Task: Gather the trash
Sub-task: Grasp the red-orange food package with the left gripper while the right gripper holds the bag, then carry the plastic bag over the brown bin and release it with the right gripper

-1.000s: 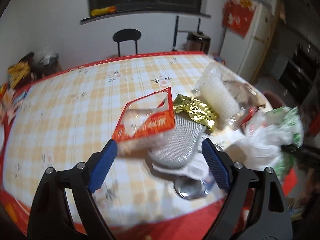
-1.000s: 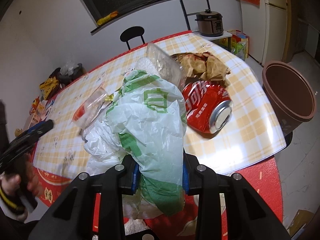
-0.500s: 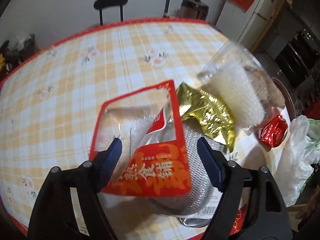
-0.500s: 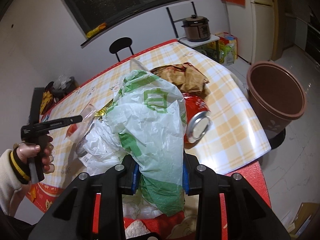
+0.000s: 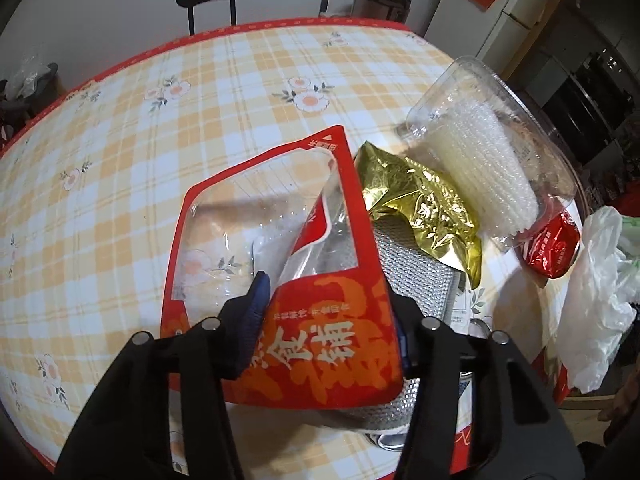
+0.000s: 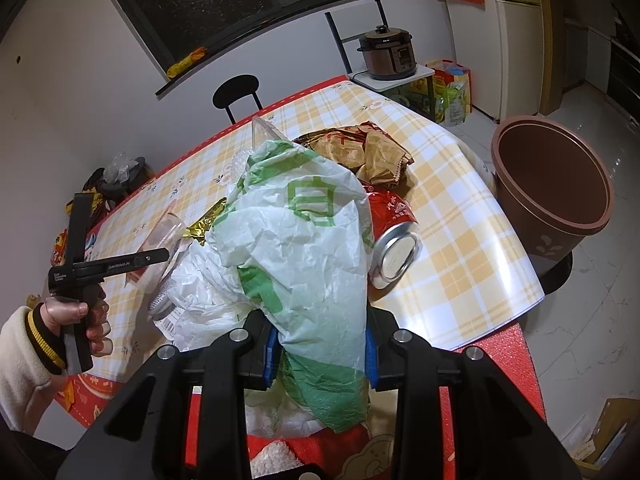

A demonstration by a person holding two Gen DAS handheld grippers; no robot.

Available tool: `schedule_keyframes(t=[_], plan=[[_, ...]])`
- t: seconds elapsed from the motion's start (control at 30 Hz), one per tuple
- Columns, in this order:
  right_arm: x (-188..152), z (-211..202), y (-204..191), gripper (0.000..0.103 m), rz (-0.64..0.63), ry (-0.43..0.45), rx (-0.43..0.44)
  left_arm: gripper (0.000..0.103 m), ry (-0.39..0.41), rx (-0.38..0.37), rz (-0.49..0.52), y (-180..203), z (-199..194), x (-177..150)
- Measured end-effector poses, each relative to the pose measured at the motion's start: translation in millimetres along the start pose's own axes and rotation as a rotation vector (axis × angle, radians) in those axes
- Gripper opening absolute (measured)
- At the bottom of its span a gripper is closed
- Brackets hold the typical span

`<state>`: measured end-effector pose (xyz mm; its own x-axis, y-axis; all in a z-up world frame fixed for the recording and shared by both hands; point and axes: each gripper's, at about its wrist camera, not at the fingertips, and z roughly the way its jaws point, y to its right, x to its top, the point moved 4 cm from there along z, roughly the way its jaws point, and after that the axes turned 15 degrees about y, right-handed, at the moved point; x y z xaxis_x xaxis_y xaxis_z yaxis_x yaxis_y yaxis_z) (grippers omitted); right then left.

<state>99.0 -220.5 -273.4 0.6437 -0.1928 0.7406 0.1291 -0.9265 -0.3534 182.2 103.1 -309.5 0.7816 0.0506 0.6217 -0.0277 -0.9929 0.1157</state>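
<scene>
desk (image 5: pixel 168 92), round, covered in a yellow-and-white checked cloth with flower prints and a red border: carries the whole litter heap at its near edge. round brown plastic bin (image 6: pixel 554 184), open-mouthed, stands on the floor off the desk's right side, well apart from the heap. crumpled white-and-green plastic bag (image 6: pixel 304 240): pinched in the right tool (image 6: pixel 320 350), whose jaws are closed on its lower folds; it rises in front of the camera and hides part of the heap. red snack pouch with clear window and orange lettering (image 5: pixel 280 280): lies straight ahead of the left tool (image 5: pixel 328 320), its long axis running away from the camera toward the desk's middle, printed end nearest; the jaws have just been closing and now sit against the pouch's two side edges, so it looks pinched across its width, though how firm the hold is cannot be told. it rests over a silver textured foil bag (image 5: pixel 416 280). clear plastic clamshell tray with white ribbed liner (image 5: pixel 480 168): beyond and to the right of the pouch. red drink can (image 6: pixel 390 240): on its side, just beside the plastic bag. crumpled gold foil wrapper (image 5: pixel 420 208): between pouch and tray. judgement: left hand is the nearer to the pouch; the lift goes upward, then across toward the bag.
</scene>
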Motion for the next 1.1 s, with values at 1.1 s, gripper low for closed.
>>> schedule_keyframes(t=[1.1], plan=[[63.0,-22.6,63.9,0.032,-0.054,0.061,0.046,0.051,0.356,0.022,-0.011,105.0,-130.9,19.9]])
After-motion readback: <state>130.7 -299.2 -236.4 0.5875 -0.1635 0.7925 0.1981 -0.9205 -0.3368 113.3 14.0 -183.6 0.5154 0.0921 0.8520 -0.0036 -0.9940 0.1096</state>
